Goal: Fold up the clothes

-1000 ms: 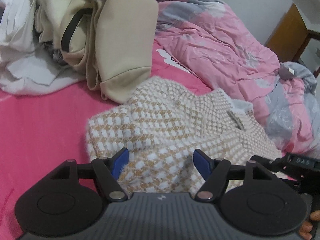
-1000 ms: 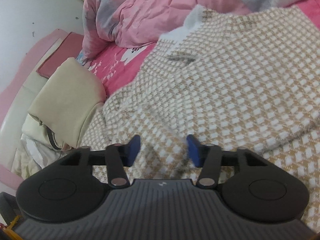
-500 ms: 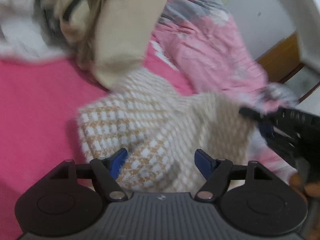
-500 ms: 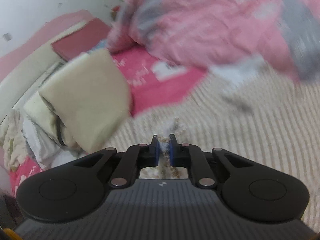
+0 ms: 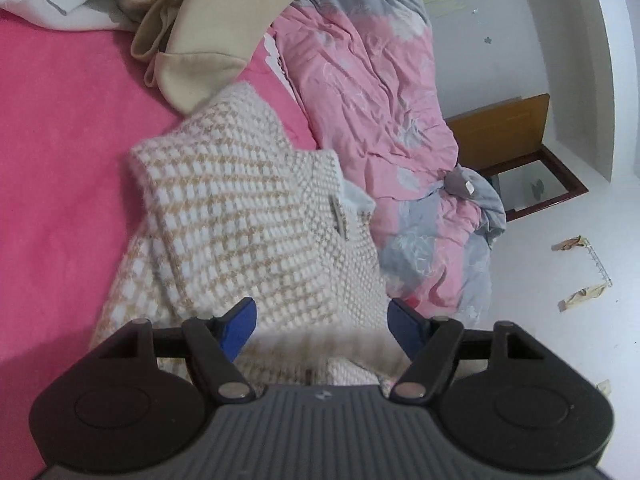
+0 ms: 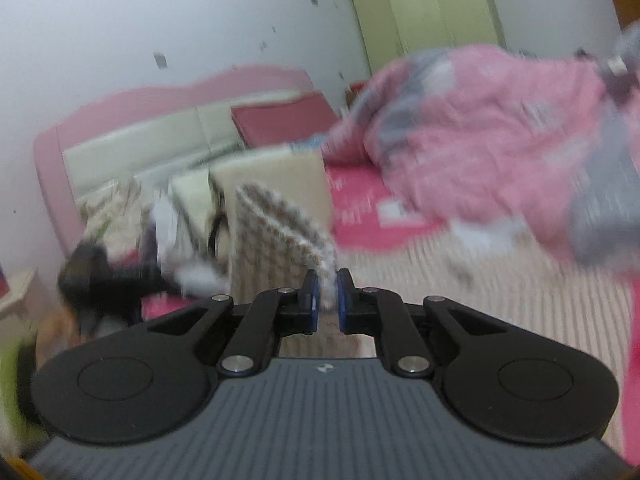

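A beige-and-white checked knit sweater lies on the pink bedsheet, partly doubled over itself. My left gripper hovers over its near part with blue pads wide apart and fabric beneath them, not pinched. My right gripper is shut on an edge of the same sweater, which stands lifted in a fold in front of it; that view is blurred.
A cream garment pile and white cloth lie at the far end of the bed. A pink-and-grey duvet is bunched along the right side. The headboard, a green wardrobe and a wooden cabinet stand around.
My right gripper closed on the sweater's edge and lifted it, rolling as it rose. The left gripper tilted and shifted slightly, still open. The sweater is now folded over more.
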The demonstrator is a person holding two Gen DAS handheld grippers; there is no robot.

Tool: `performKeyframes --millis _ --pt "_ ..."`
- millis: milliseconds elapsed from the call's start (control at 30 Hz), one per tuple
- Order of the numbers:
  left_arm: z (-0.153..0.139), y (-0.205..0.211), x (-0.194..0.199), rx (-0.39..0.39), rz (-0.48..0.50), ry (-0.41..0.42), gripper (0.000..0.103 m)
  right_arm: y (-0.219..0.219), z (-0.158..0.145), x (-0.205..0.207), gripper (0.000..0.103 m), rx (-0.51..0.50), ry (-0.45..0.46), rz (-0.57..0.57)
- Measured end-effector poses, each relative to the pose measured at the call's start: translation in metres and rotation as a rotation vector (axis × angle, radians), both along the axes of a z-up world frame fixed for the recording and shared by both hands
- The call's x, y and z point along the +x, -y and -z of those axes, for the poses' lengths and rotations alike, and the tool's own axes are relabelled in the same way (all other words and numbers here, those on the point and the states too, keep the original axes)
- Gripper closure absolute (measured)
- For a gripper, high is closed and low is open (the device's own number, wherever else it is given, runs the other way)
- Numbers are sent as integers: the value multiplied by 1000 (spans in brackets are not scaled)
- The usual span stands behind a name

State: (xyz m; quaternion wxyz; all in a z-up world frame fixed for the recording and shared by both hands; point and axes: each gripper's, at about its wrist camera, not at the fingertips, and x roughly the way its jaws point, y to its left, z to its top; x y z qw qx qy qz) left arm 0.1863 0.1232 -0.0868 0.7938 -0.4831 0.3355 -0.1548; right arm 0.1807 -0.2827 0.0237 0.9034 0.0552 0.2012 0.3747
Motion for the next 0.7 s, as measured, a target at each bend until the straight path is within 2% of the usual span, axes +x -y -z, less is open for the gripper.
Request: performKeyframes --millis 133,200,267,333,400,500,600,700 --pt "1 8 2 15 17 -9 31 17 35 -39 95 -44 -64 -11" --pt "1 11 1 51 26 -14 30 21 50 -52 95 -73 -100 -3" --pt "3 13 0 89 33 -32 30 25 63 -59 92 -97 -149 33" --pt "8 17 3 118 44 -68 31 32 73 -62 91 -72 -219 100" --pt "13 21 6 133 57 -99 31 44 78 -64 85 46 -317 163" --pt "16 23 8 147 65 -106 30 61 87 -66 61 227 -466 249" --pt "18 21 7 138 62 -110 31 67 104 -65 50 419 -634 265" --pt "21 18 7 111 57 -117 31 58 117 -58 46 452 -740 290"
